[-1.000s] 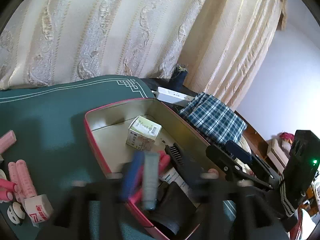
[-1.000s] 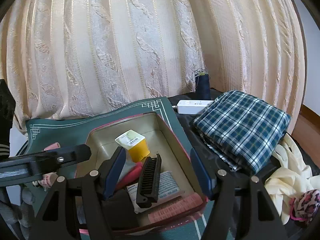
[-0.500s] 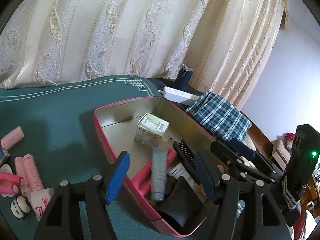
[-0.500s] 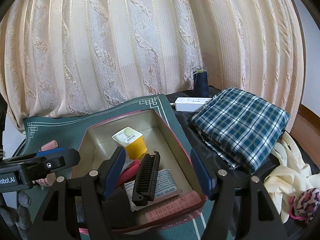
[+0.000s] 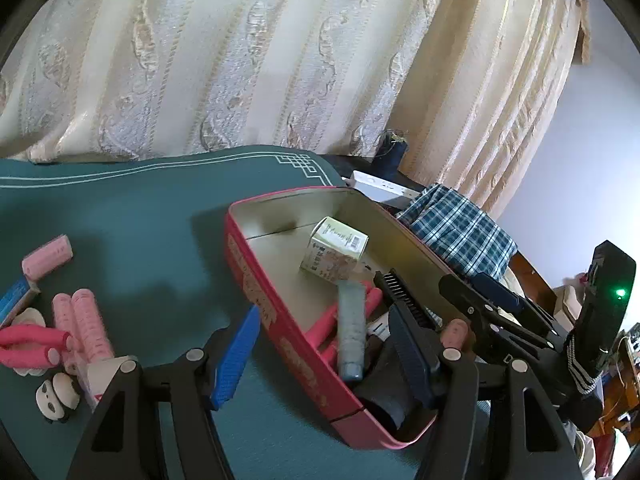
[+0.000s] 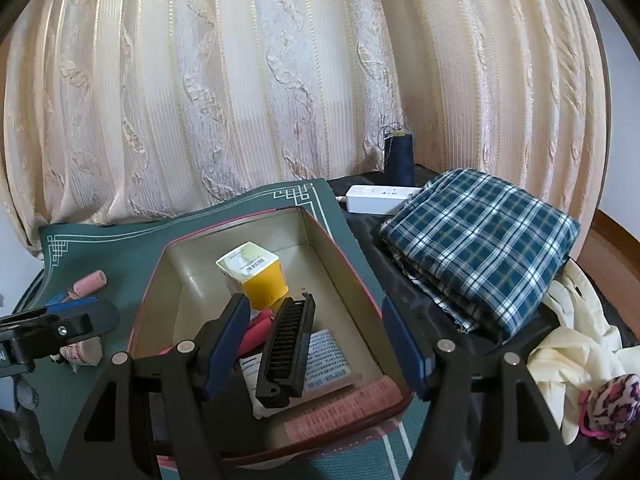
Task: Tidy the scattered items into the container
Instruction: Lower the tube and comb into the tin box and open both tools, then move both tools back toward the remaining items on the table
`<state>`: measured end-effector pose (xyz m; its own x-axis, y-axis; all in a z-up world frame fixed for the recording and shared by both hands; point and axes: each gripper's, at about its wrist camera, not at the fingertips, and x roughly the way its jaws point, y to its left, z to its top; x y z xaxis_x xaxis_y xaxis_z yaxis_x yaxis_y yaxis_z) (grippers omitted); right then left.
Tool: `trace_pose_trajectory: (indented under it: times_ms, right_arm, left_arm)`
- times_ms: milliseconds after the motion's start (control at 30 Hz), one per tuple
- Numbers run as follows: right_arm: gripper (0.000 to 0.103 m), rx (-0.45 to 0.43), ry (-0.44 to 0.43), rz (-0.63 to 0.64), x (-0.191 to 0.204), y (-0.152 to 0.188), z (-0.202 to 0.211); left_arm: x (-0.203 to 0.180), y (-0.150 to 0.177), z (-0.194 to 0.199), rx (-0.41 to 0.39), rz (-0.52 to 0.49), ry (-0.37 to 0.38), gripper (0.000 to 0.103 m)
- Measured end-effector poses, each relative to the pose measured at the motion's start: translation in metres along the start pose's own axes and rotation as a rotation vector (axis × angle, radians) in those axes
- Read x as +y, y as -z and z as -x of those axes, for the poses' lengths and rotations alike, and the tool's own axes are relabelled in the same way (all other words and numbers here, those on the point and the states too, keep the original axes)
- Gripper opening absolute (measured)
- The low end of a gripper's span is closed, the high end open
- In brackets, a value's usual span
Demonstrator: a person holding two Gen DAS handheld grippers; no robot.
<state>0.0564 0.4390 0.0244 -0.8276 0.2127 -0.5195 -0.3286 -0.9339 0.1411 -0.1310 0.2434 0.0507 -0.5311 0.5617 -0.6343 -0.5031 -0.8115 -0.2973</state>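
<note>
Nearest you, your left gripper [image 5: 320, 354] was spread wide and held nothing, one blue finger [image 5: 235, 362] over the green mat [image 5: 152, 240] and the other inside the pink tin [image 5: 296, 354], straddling its near wall. Your right gripper [image 6: 314, 350] was also wide and empty, hovering over the tin's near end above a black comb [image 6: 286, 350]. Inside the tin lay a grey tube [image 5: 351, 330], a pink roller [image 6: 346, 406] against the near wall, and farther in a small yellow-sided box [image 6: 256, 276]. To the left on the mat, pink rollers [image 5: 82, 322], a small panda figure [image 5: 58, 396] and one lone roller [image 5: 47, 255] still lay outside. Far right sat folded plaid cloth [image 6: 484, 248], a white power strip [image 6: 378, 198], a dark thread spool [image 6: 399, 158], then cream curtains [image 6: 256, 80].
</note>
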Motion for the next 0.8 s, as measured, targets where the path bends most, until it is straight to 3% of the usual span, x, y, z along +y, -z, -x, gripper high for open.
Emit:
trace_pose_trajectory:
  times_ms: [467, 800]
  right_arm:
    - [0.072, 0.018, 0.054, 0.027, 0.003, 0.004, -0.009]
    - [0.072, -0.034, 0.028, 0.004, 0.005, -0.001, 0.002]
  left_arm:
    - [0.026, 0.012, 0.017, -0.007, 0.036, -0.025, 0.068]
    - [0.067, 0.024, 0.040, -0.034, 0.085, -0.114, 0.068]
